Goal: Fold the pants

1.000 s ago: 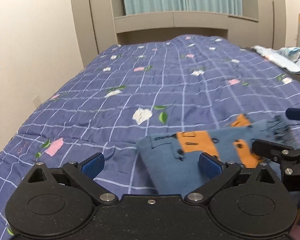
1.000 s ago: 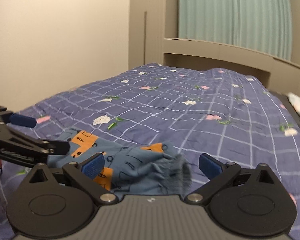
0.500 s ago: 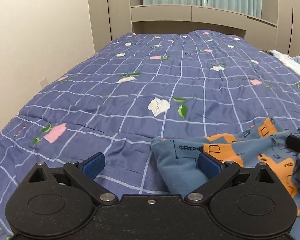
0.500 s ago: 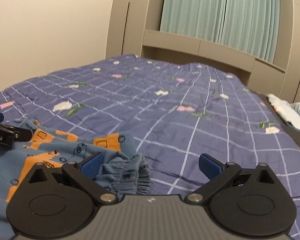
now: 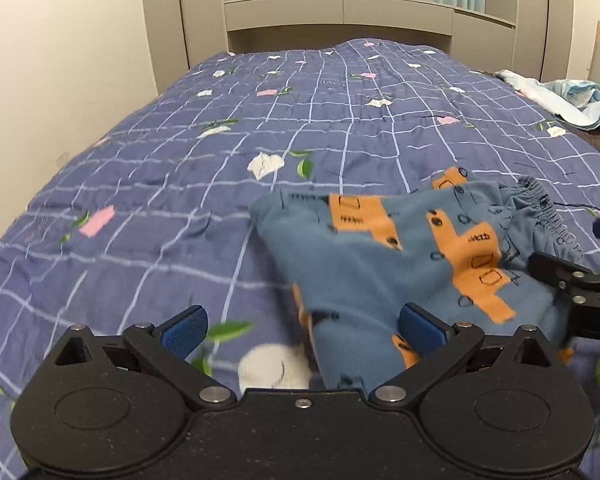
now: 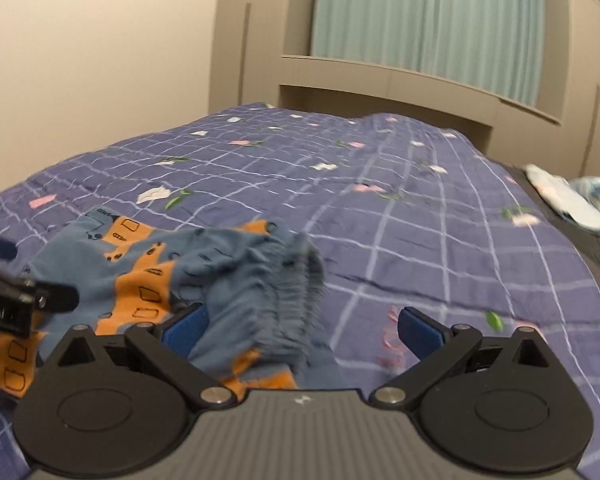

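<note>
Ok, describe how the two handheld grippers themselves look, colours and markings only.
Both are matte black, with two round housings, angled linkage arms and silver pivot screws. Each finger carries a blue textured pad. The left gripper has a speckled black centre plate; the right gripper has a ribbed grey one. White lettering marks their sides. No cables or sleeves show.

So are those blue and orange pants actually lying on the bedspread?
Touching. In the left wrist view the pants lie crumpled directly on the checked bedspread, with no gap beneath the left edge.
</note>
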`<control>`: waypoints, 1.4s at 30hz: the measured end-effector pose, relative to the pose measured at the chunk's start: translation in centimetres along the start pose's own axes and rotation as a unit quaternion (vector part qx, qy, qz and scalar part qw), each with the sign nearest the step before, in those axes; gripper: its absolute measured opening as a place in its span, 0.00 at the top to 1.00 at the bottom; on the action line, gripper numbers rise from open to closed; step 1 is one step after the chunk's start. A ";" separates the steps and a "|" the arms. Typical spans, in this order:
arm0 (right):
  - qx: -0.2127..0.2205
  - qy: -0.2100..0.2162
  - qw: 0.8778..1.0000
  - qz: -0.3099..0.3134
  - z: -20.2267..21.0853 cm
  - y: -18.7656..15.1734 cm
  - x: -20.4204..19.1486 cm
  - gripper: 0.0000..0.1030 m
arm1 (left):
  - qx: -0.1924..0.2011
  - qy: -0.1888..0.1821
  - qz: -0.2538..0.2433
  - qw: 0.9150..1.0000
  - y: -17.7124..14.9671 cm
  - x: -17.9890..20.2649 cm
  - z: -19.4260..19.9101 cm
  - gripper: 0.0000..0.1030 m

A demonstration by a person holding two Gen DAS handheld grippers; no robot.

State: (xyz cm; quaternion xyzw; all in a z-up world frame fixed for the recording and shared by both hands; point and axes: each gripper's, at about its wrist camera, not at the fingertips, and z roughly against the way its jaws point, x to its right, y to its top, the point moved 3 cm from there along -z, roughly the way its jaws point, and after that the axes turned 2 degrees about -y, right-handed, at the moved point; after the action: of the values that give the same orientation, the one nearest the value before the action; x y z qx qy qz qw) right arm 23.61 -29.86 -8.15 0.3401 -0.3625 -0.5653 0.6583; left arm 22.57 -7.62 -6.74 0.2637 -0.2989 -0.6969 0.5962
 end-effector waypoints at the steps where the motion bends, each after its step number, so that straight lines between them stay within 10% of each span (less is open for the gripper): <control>1: -0.001 -0.002 1.000 -0.006 0.3 -0.3 0.3 0.00 | -0.001 -0.001 0.004 1.000 -0.2 -0.1 0.2 0.01; 42: -0.006 -0.029 0.993 -0.117 4.5 -5.2 1.4 0.00 | -0.026 -0.023 0.049 0.998 -4.0 -0.4 3.9 0.01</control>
State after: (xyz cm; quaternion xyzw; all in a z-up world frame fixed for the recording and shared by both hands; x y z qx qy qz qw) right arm 17.30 -32.11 -10.16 0.3591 -0.3359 -0.6503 0.5790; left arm 17.13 -6.36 -6.99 0.2176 -0.3067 -0.6804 0.6291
